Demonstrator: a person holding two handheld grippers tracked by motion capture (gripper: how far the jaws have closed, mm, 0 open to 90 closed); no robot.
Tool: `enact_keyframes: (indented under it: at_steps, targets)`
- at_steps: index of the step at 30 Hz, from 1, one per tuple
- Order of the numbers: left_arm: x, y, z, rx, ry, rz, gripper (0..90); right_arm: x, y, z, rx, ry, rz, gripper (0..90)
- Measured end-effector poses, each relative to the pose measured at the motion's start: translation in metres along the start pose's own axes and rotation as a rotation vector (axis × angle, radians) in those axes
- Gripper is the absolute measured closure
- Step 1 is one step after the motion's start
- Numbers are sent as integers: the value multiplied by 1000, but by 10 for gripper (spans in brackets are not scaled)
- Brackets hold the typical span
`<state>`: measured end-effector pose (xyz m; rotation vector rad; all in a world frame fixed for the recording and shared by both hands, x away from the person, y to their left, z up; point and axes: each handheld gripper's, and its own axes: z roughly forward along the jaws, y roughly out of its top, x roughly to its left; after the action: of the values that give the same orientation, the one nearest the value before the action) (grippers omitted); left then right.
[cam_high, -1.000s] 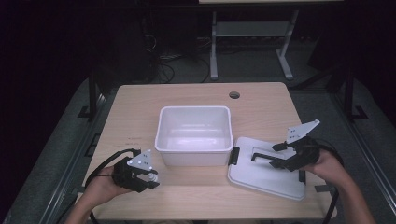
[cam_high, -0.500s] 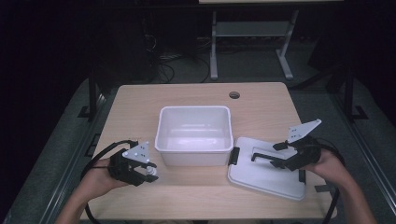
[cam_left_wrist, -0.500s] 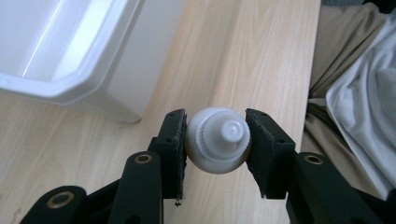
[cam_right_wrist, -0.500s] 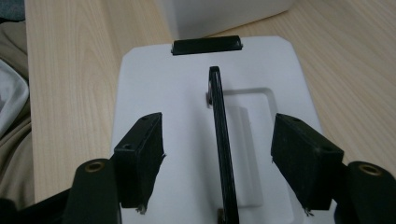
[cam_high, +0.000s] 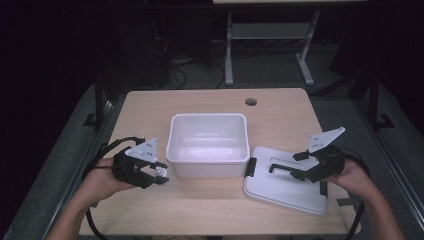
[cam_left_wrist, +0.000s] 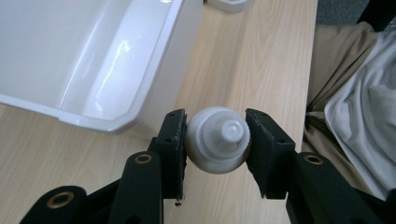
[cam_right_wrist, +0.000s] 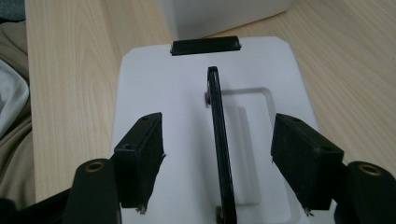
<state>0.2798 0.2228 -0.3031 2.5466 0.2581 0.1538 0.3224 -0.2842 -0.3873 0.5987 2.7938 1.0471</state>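
— On the tabletop, what is being held by the left tongs?

— A small white bottle is being gripped there, cap toward the camera in the left gripper view. Both pads are being pressed against its sides, so the tongs are being kept closed on it. In the high view the bottle is being held just beside the near left corner of the white bin, above the wood.

— And the bin itself?

— It is being shown upright at the middle of the tabletop, with its opening upward. In the left gripper view its corner is being seen just beyond the left jaw, apart from the bottle.

— What is being done with the right tongs?

— They are being held open over the white lid, which is lying flat to the right of the bin. In the right gripper view the lid's black handle is being seen standing on edge between the two jaws, with clear gaps on both sides; nothing is being pinched. The black clip at the lid's far edge is being seen near the bin's wall.

— Are lid and bin touching?

— That cannot be told; they are being shown very close together.
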Motion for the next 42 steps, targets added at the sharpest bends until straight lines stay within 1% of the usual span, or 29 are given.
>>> enact_keyframes:
  at_steps: [3,4,7,9,11,16,17,19,22,24,28,34,35,38,39,42]
  targets:
    - [2,2,-1,-7,0,-2,601,0,0,-1,0,0,7,336]
    - [4,3,-2,-4,-1,-1,601,0,0,-1,1,0,6,336]
    - [7,4,-2,-13,-2,-8,601,0,1,0,3,3,3,336]
    - [9,6,-3,-10,-4,-3,600,0,1,0,3,3,7,336]
    - [11,8,-4,-10,-3,-5,600,-2,0,0,1,2,-2,336]
    - [17,14,-5,-17,-3,-5,600,-2,0,1,6,4,7,336]
    - [19,15,-6,-14,-2,0,600,-2,0,1,7,4,6,336]
    - [21,17,-6,-13,1,-7,600,-1,1,1,8,5,4,336]
    - [24,20,-6,-8,4,-4,600,-1,1,0,7,3,-7,336]
    - [25,22,-6,-10,6,-7,600,0,1,-1,8,0,-2,336]
    - [31,26,-9,-7,13,-5,600,-1,1,-3,1,-2,-11,336]
    - [37,34,-11,-9,19,-7,601,-1,0,-5,-5,-6,-10,336]
    - [39,35,-11,-10,20,-5,600,-1,0,-6,-2,-5,-4,336]
    - [43,37,-10,-6,25,-9,600,-1,0,-6,0,-4,-8,336]
    - [44,38,-11,3,27,-11,600,-1,0,-7,0,-5,-7,336]
    - [48,40,-11,-6,29,-12,600,-1,-1,-8,1,-6,0,336]
